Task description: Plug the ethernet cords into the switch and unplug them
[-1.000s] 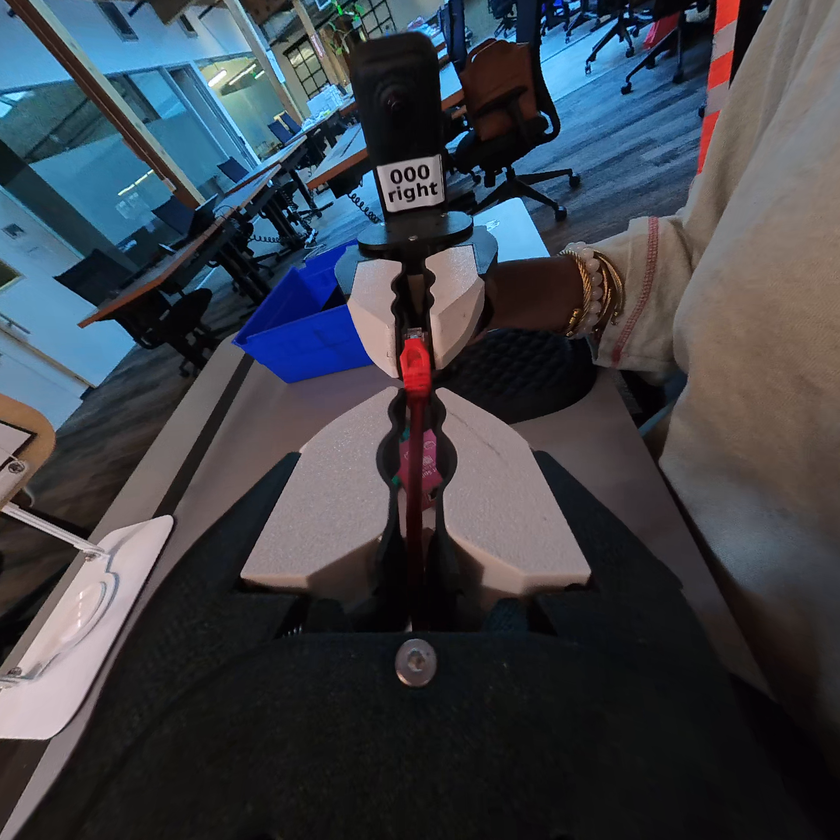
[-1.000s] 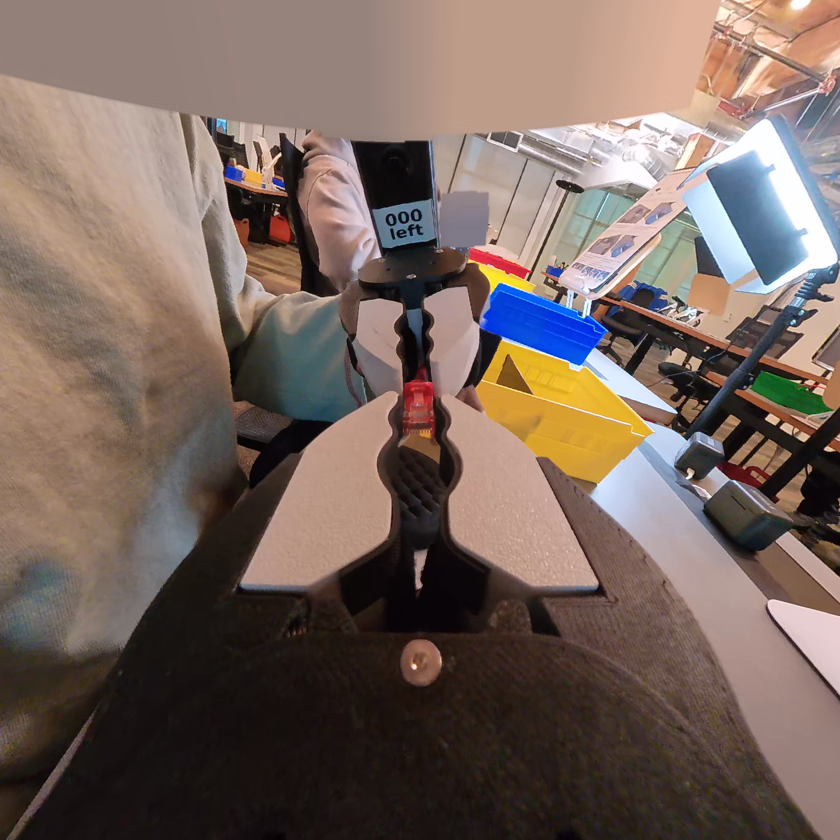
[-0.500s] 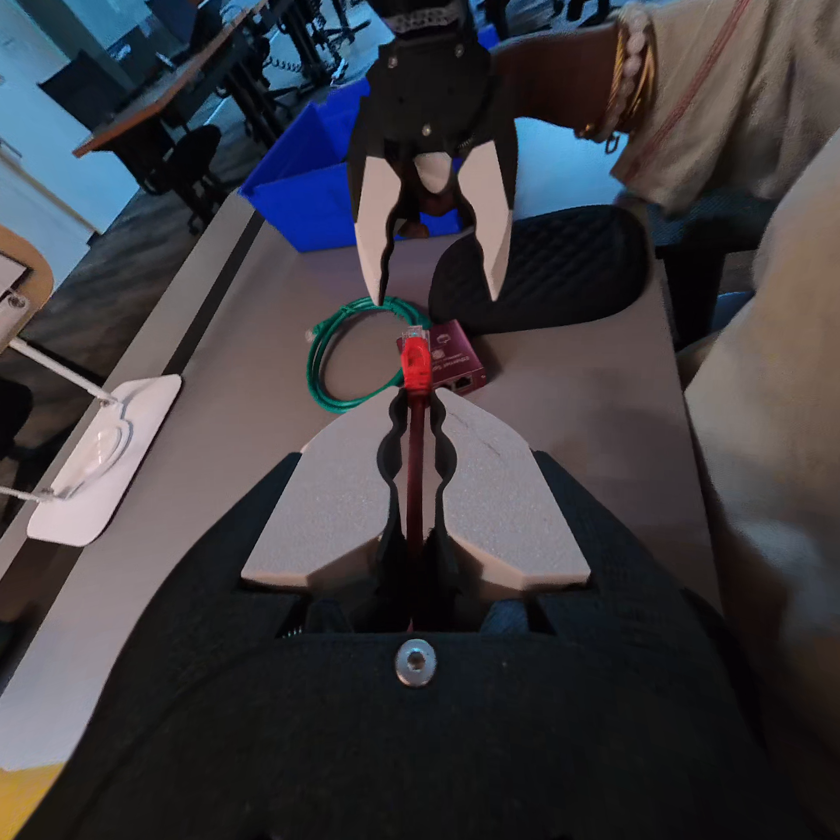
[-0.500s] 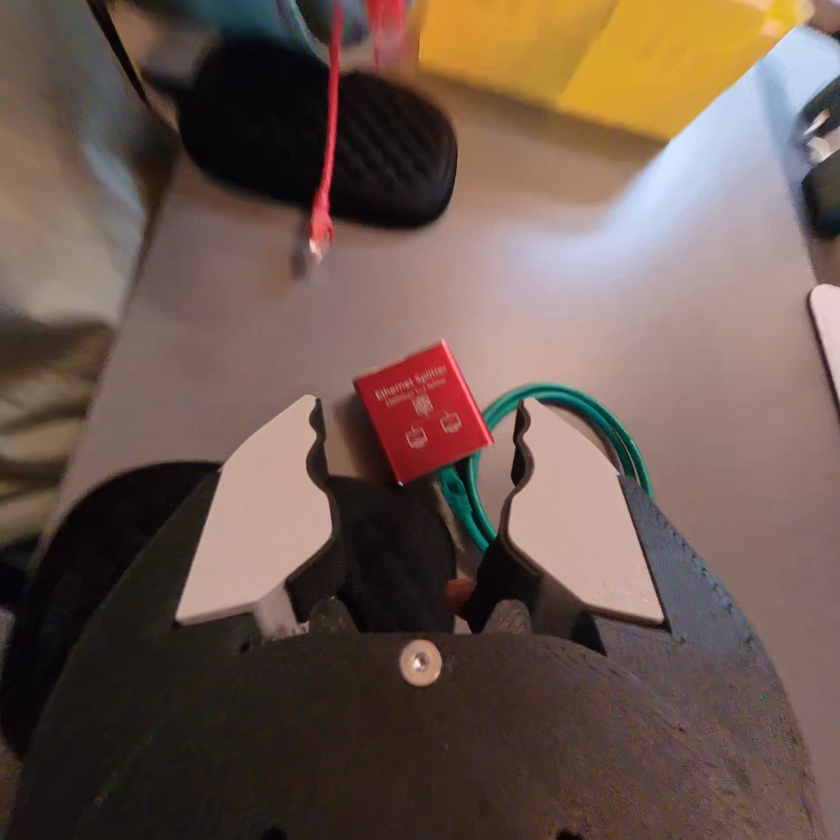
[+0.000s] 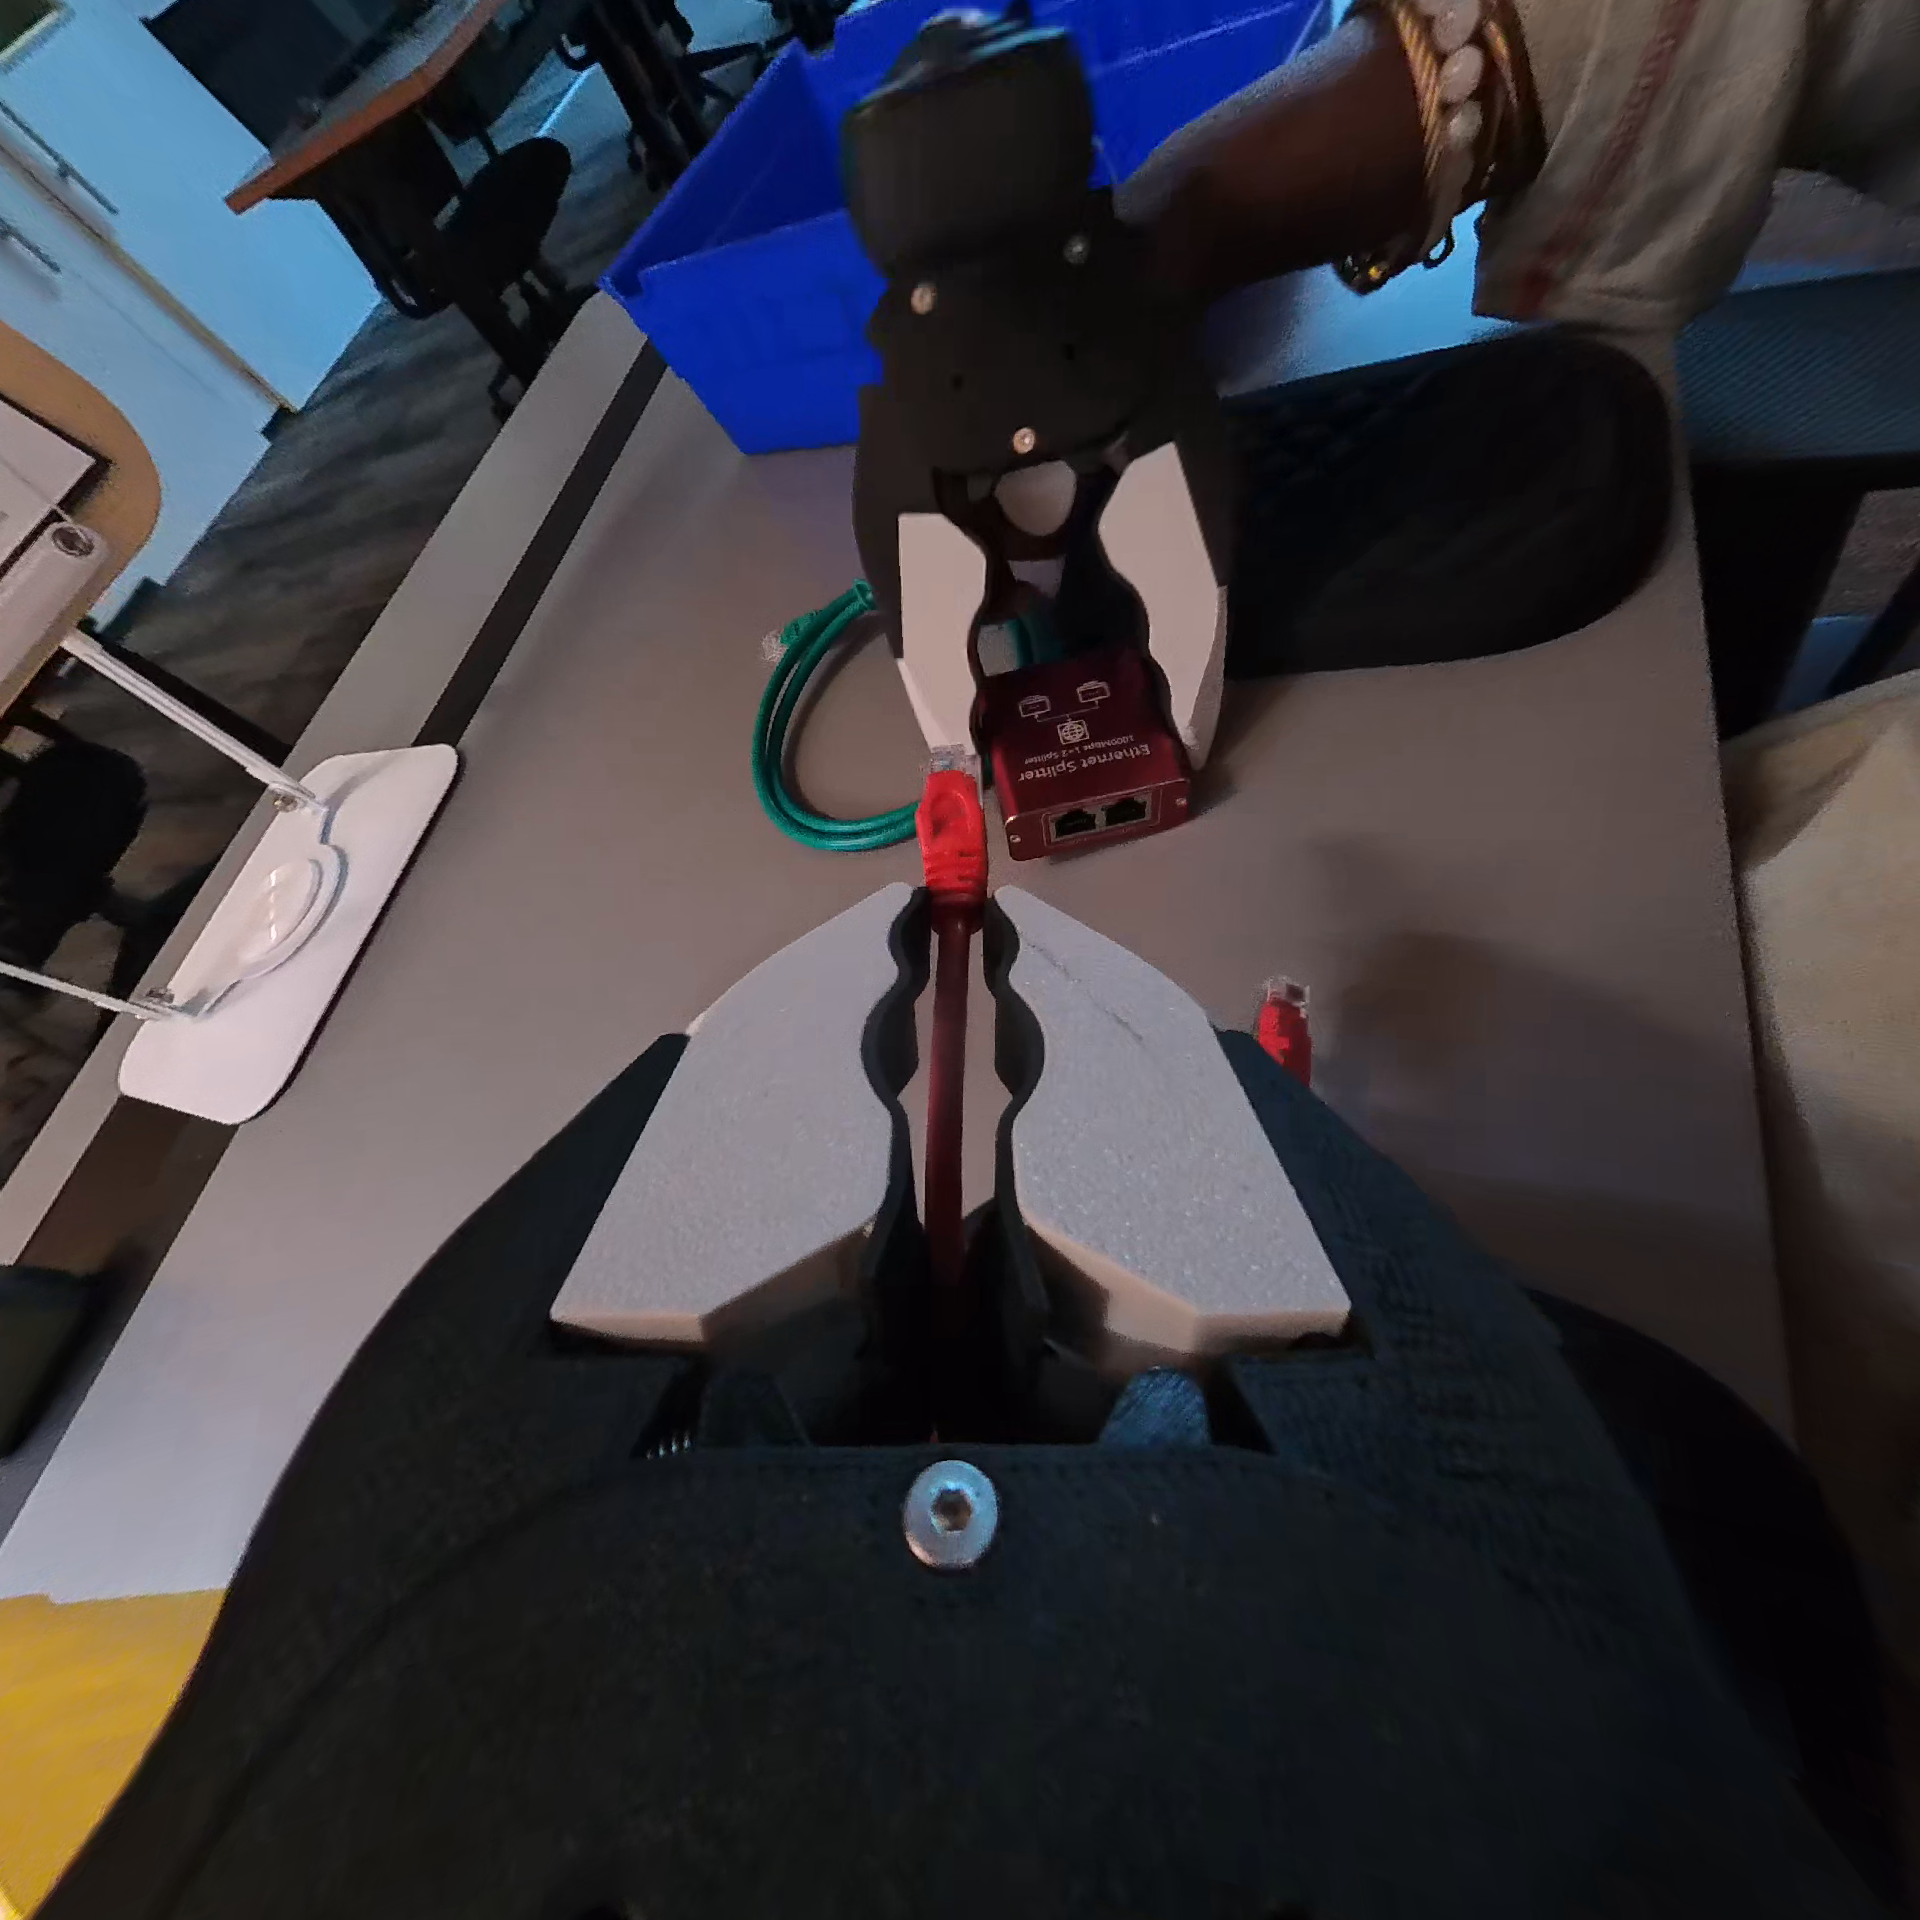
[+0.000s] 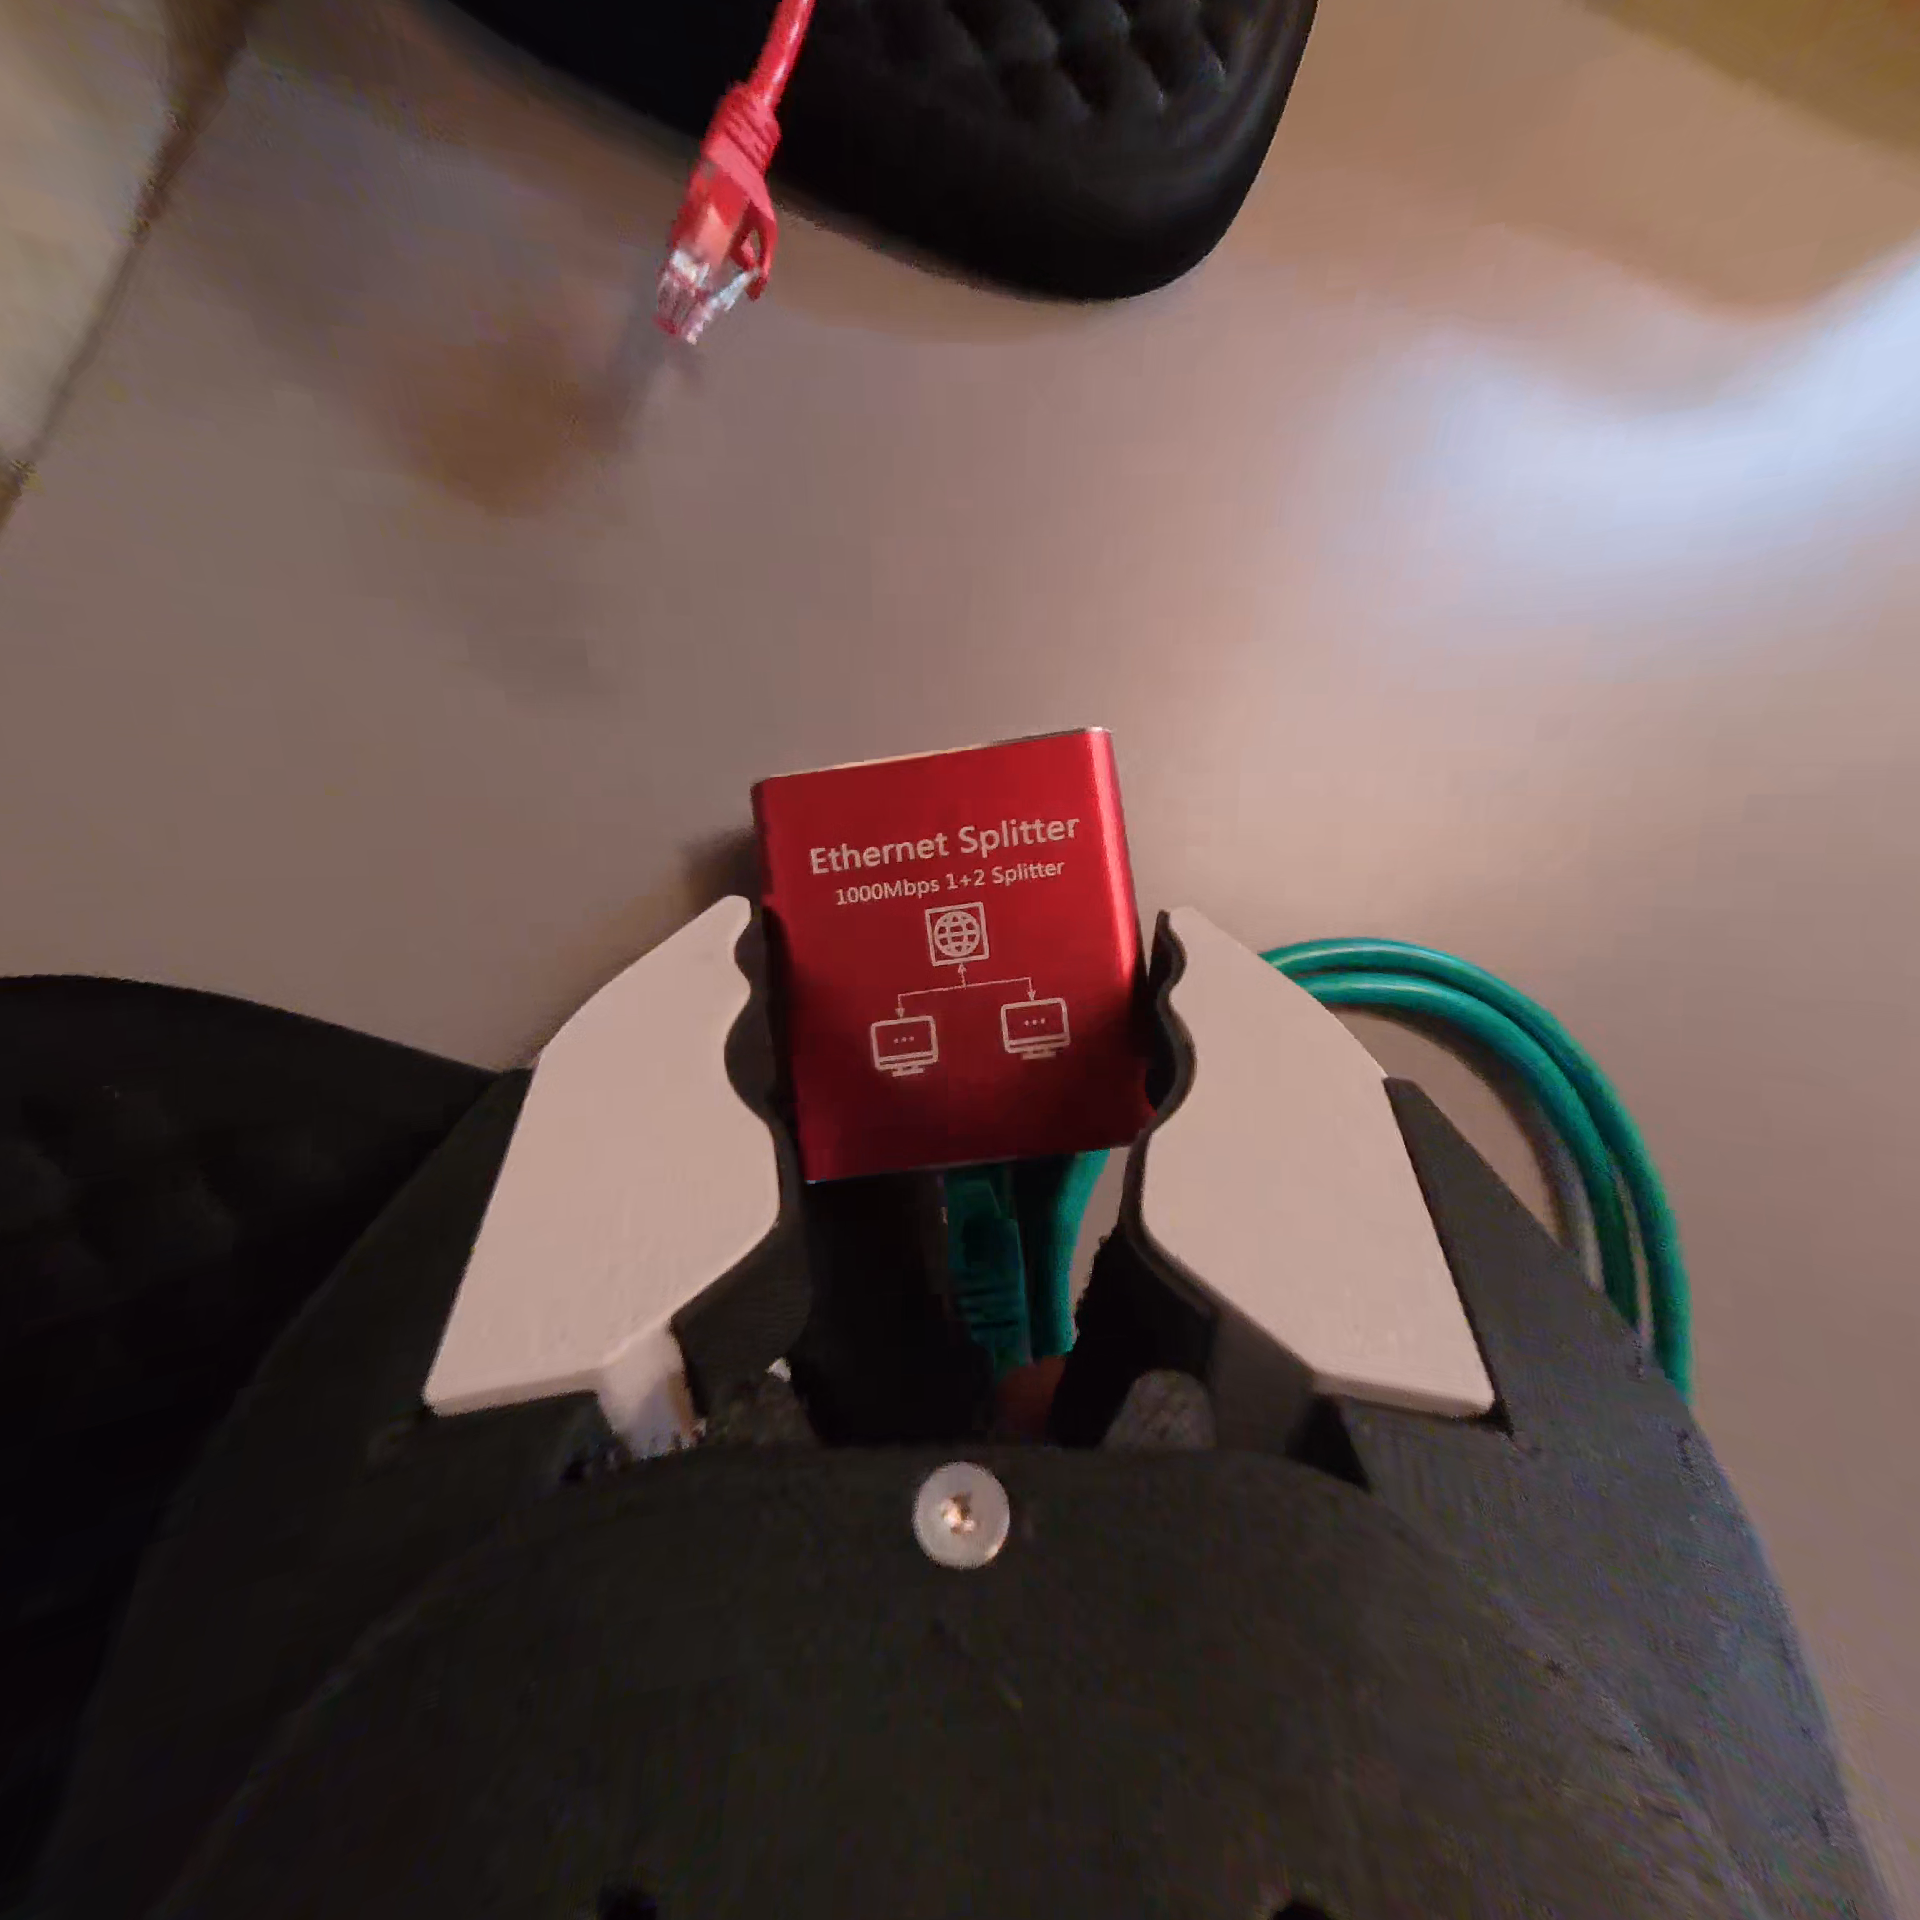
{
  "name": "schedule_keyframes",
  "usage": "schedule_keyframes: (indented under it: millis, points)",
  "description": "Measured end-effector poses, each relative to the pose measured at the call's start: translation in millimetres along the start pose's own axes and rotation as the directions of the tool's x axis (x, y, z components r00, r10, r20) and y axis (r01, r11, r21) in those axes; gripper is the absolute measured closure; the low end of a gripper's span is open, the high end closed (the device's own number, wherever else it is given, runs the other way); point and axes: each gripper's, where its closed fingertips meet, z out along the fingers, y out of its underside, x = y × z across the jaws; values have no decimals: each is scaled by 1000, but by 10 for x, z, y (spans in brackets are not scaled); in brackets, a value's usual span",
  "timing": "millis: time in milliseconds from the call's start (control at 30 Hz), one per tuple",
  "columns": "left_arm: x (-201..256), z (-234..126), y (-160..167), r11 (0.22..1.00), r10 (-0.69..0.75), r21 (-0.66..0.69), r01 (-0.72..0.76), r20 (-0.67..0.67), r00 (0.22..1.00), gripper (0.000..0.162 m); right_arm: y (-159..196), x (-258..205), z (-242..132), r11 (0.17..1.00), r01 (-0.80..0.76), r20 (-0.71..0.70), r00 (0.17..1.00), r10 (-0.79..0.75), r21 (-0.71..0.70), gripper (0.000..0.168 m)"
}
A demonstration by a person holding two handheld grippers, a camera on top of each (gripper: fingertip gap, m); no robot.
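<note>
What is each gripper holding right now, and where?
Left gripper: red ethernet cord, just behind its plug. Right gripper straddles the red switch; whether it grips cannot be told.

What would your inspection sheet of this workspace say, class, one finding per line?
Surface: grey table, bare in front.
Job's things: red switch flat on table, two front ports empty.
Clutter: blue bin; black padded case; white stand base.
Grippers: left gripper shut on red cord; right gripper astride switch, contact unclear.
Cables: green cord coiled beside switch, plugged into its back.
Surroundings: office desks, chairs.
</note>
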Motion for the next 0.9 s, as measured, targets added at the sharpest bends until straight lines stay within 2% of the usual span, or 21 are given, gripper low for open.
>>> schedule_keyframes:
  millis: [67, 167, 300, 433, 533, 667, 733, 800, 900]
  points:
    - [12, 7, -8, 1000, 4, 6, -4, 0, 1000, 153, 9, -10, 30, 998, -67, 62, 996, 67, -4, 97]
    - [3, -5, -5, 1000, -1, 11, 1, 6, 1000, 153, 8, -32, 11, 997, -59, 89, 994, 63, -39, 98]
    - [16, -28, -14, 999, -3, 33, 3, -1, 1000, 153, -85, -113, -334, 990, -123, 101, 986, 130, -67, 98]
    - [34, -14, -2, 999, 18, 28, -18, 2, 1000, 152, 50, -355, -691, 947, -190, 90, 971, 219, -259, 98]
    - [55, 9, -22, 999, 28, 37, -28, 0, 1000, 153, 302, -507, -611, 908, -213, 57, 967, 249, -360, 98]
    - [78, 23, -35, 998, 48, 31, -48, 0, 999, 152, 333, -410, -549, 927, -275, -61, 961, 269, -256, 98]
    - [92, 21, -45, 998, 57, 32, -57, -5, 998, 153, 339, -423, -558, 936, -264, -60, 965, 257, -232, 95]
    - [88, 20, -48, 998, 62, 32, -62, -2, 998, 152, 343, -453, -585, 930, -275, -40, 961, 274, -242, 83]
    - [86, 27, -51, 998, 59, 33, -59, 0, 998, 152, 410, -488, -605, 908, -242, -36, 969, 245, -343, 78]
